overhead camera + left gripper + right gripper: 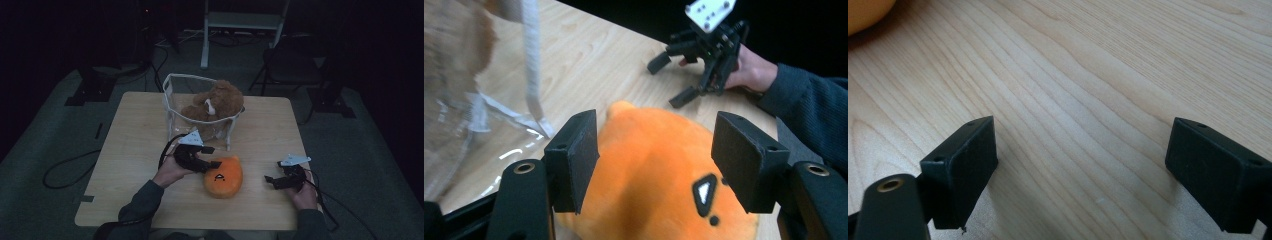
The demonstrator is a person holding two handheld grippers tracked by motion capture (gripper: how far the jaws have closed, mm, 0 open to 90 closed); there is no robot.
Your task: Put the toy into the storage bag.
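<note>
Your left gripper [651,165]: jaws apart, straddling round orange plush toy [659,170] | right gripper [281,179]: open, farther off.

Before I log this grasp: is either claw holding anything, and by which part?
Nothing is held. The left claw straddles the orange plush with its pads apart from it; the right claw is open over bare table.

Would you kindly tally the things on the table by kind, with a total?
Plush toys: 2, an orange plush on the table and a brown teddy bear in the bin
Clear bins: 1, the clear bin
Total: 3
</note>
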